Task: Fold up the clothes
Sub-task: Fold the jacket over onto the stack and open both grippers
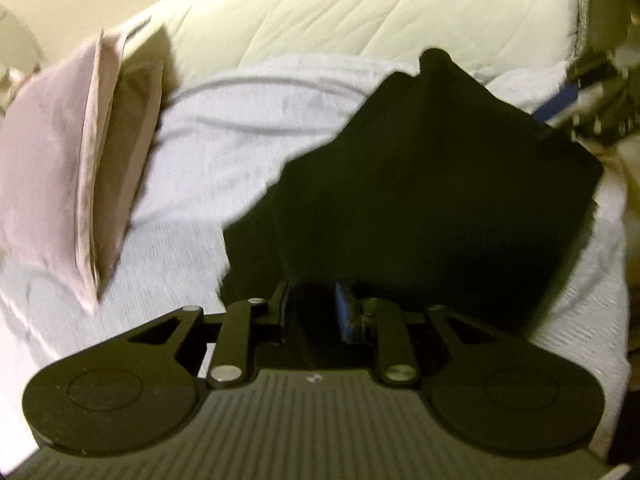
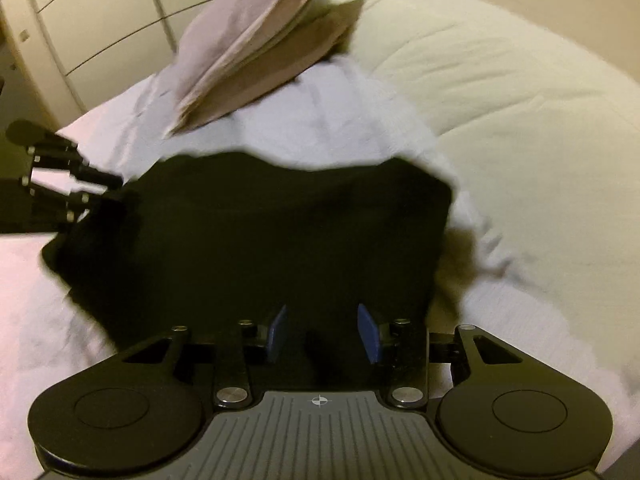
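Left hand-held gripper (image 1: 314, 312): blue-padded fingers (image 1: 343, 310) stand a narrow way apart with dark cloth filling the space between them; clenched on the near edge of the black garment (image 1: 420, 184), as far as the left wrist view shows. The same gripper appears in the right wrist view (image 2: 114, 186) at the garment's far left corner, fingertips meeting the cloth there.

Right hand-held gripper (image 2: 323, 330): blue fingers (image 2: 368, 332) set wider apart, garment (image 2: 260, 232) running between them. Cannot tell whether the pads actually bear on the cloth; frame is motion-blurred. In the left wrist view this gripper (image 1: 560, 108) is a blurred shape at the garment's far right edge.

Black garment: spread between the two grippers over the bed, its far edge wavy. It is too dark to tell what kind of clothing it is or how many layers there are.

Under it: pale lavender sheet (image 1: 224, 128), textured, creased. Beyond the sheet, a cream quilted duvet (image 1: 360, 8) bunched along the far side of the bed.

Two pillows (image 1: 52, 152), pinkish and tan, lie stacked on the sheet, apart from the garment. White drawer fronts (image 2: 92, 12) stand behind the bed in the right wrist view.
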The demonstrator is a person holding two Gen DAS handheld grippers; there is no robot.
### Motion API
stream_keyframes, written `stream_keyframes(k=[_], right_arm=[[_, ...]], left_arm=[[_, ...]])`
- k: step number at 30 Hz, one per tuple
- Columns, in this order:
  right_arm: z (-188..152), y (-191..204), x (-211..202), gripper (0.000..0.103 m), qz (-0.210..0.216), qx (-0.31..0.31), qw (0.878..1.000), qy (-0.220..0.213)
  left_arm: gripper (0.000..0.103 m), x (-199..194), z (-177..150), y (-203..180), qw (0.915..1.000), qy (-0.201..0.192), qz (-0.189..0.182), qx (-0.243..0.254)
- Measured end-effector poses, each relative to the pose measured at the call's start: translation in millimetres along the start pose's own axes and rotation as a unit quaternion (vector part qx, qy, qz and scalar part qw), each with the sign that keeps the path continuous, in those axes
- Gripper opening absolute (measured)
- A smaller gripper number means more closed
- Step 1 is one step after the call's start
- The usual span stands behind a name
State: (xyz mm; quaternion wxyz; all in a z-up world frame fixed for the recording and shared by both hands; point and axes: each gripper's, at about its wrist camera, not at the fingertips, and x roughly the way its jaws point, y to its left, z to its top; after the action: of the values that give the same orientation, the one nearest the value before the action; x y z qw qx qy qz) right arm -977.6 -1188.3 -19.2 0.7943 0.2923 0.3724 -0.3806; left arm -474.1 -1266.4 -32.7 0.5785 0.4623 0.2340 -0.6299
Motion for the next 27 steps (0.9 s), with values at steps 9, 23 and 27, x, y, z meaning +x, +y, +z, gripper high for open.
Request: stream_keyframes(k=[9,23,27], right_arm=[[-19,6,14,0.043,0.006,-0.001,0.999,0.033],[-22,10,-7,0.05,-0.011,0.031,0.999,0.024],[-47,23,-32,0.081,-0.022,0.061,0.998,0.016]], left_arm=[[0.021,-1,-23,-21,0.9995,0.019,0.024,-0.009],[0.034,-25,-31,-29,0.9961,0.027,0.067,-0.05],[0.051,-47,-53,-39,0.9915,0.03,0.062,-0.111]])
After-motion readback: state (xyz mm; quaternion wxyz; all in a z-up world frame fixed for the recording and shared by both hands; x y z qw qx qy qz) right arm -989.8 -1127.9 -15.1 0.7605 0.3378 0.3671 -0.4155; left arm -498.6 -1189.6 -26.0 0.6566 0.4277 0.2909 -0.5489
